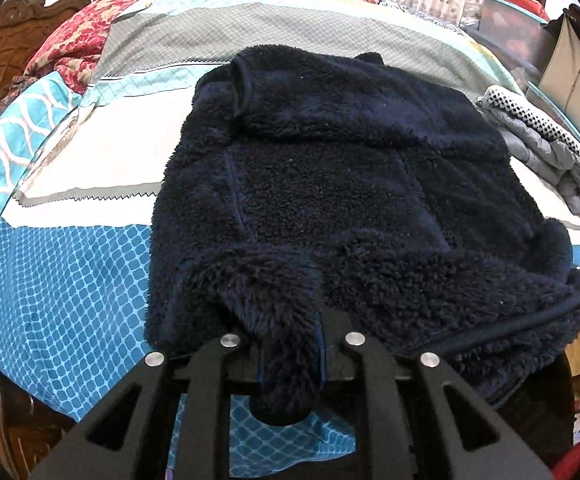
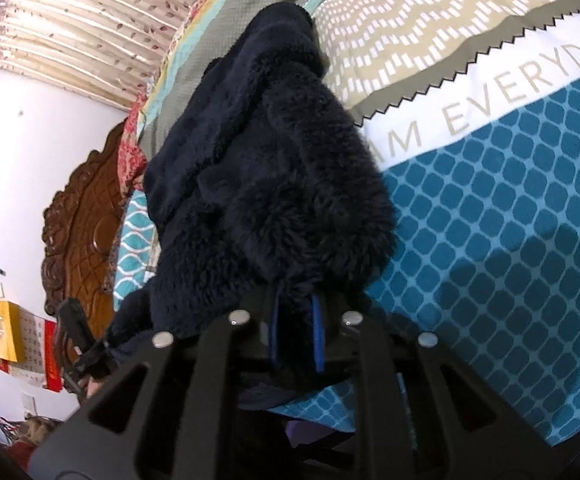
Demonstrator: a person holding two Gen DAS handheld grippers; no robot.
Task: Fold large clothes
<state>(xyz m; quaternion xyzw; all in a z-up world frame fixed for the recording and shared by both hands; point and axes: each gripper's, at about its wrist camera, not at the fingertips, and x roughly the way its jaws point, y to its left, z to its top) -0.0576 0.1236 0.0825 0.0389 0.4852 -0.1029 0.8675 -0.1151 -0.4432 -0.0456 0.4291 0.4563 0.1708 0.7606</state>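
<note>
While the fleece (image 1: 330, 184) lies spread on the bed (image 1: 69, 272), navy and thick-piled, both grippers grip its near edge. Left gripper (image 1: 290, 360): jaws clamped on a bunched wad of fleece, a corner or cuff, which hangs out below the fingers. Right gripper (image 2: 296, 340): jaws nearly together, pinching the fleece's bound edge, blue trim showing between the fingers; from this view the fabric is heaped up just ahead of the gripper. In the left view the fleece lies flattish, collar end far, hem near, one sleeve apparently already laid across the chest. A grey jacket (image 1: 550, 148) sits at the bed's right side, apart from the fleece.

Handling, my read: soft, floppy, no stiffness, so it sags wherever unsupported. Bulky pile means a pinch compresses a lot and thin grabs may slip off the fuzz; heavier than a shirt but still easy to lift. Not fragile. The quilted bed cover gives friction, so dragging would likely bunch it; lifting is better. Best holds: the bound hem and cuffs, where trim gives a firm ridge, with the two grips well apart so the fold line stays straight.
</note>
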